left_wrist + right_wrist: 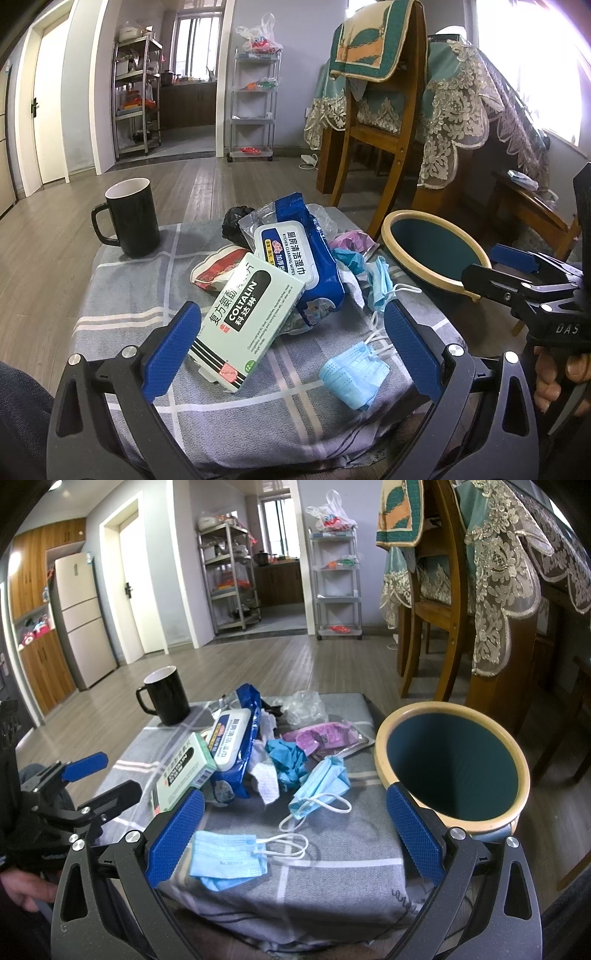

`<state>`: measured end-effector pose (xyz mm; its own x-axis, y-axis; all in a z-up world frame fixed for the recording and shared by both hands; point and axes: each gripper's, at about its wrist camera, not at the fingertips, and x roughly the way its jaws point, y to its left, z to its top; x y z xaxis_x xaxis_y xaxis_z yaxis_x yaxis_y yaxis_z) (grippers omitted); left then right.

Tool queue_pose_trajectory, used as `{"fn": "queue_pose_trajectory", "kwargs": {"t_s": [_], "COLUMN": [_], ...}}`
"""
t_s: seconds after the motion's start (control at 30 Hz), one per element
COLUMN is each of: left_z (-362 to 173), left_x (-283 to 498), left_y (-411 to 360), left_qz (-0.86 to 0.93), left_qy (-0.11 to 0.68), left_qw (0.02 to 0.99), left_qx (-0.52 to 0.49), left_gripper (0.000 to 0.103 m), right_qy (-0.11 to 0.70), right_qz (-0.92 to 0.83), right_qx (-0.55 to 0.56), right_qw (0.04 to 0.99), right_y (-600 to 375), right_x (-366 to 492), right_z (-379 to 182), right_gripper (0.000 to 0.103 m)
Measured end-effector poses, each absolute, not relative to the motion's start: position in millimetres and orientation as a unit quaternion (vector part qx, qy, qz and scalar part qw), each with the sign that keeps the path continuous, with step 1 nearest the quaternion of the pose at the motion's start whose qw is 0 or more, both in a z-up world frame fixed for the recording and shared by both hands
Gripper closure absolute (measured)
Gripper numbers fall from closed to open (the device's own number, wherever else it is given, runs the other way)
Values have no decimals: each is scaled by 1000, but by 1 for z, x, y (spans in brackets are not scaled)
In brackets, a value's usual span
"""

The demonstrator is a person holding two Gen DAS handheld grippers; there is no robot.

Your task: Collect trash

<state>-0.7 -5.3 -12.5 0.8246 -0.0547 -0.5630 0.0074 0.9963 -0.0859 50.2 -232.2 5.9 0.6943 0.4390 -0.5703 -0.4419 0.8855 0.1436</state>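
Your two wrist views sit low and close, facing forward; both share the cloth-covered bench, bin.

My left gripper is cut off by the frame's bottom edge, same w/ my right gripper. The wipes pack hides most of the red-white wrapper and black bag. The med box small print is too fine to read. The bin bottom is lost in shadow. The window at far right is blown out white.
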Motion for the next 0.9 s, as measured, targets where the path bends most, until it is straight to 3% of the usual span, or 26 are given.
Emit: {"fn": "queue_pose_trajectory", "kwargs": {"t_s": [0.5,0.9], "left_z": [-21,-58], "left_x": [11,61], "left_y": [2,30], "left_qz": [14,36], "left_qy": [319,425], "left_qw": [946,904], "left_qx": [-46,-40], "left_gripper": [6,6], "right_qy": [332,418], "right_qz": [264,331], "right_qx": [-19,-105], "right_qw": [905,839], "right_y": [-222,-171], "right_x": [51,49], "right_z": [-6,-44], "right_gripper": [5,7]}}
